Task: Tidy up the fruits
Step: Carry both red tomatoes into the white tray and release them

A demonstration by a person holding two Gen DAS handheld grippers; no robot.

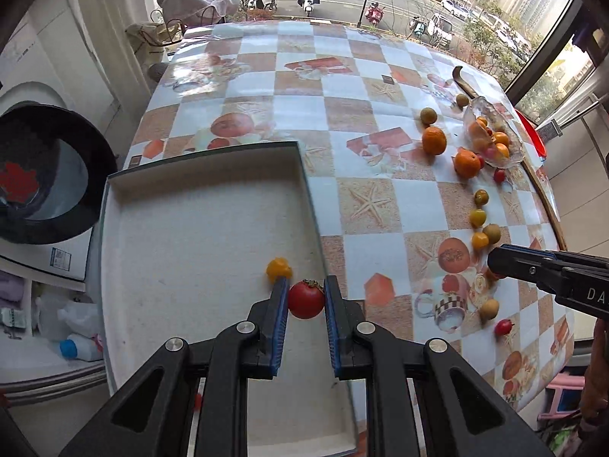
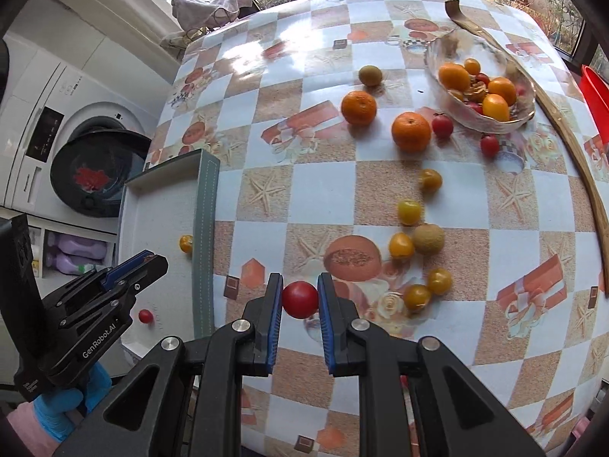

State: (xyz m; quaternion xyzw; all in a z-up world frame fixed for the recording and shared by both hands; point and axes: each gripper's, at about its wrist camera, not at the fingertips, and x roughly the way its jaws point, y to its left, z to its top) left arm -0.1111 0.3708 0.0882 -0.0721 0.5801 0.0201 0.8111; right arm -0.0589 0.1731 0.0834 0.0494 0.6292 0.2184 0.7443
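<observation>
The left gripper (image 1: 305,299) grips a red cherry tomato (image 1: 306,299) between its blue pads, low over the white floor of the shallow tray (image 1: 190,228), near the tray's right wall. A yellow cherry tomato (image 1: 279,269) sits on the tray floor just beside the left pad, at about 11 o'clock from the held fruit. In the right wrist view another small red tomato (image 2: 145,316) lies on the tray at about 8 o'clock.

The right gripper (image 2: 300,299) is closed on a second red cherry tomato (image 2: 300,299), held above the checked tablecloth (image 2: 323,190). The rest of the fruit is spread across the table: two mandarins (image 2: 358,107) towards 12 o'clock, a glass bowl (image 2: 529,114) of mixed fruit at 1 o'clock, and loose yellow tomatoes (image 2: 400,245) and a longan (image 2: 429,239) at 2 o'clock.

The risks I judge from here:
- Both held tomatoes are smooth and round; a squeeze that is too hard could split the skin, and one too light could let them squirt out.
- Released from any height, the left tomato may roll across the flat tray floor or knock the yellow one.
- The right gripper must cross the tray wall (image 2: 205,228) towards 9 o'clock, where the left gripper sits; the two tools could clash.
</observation>
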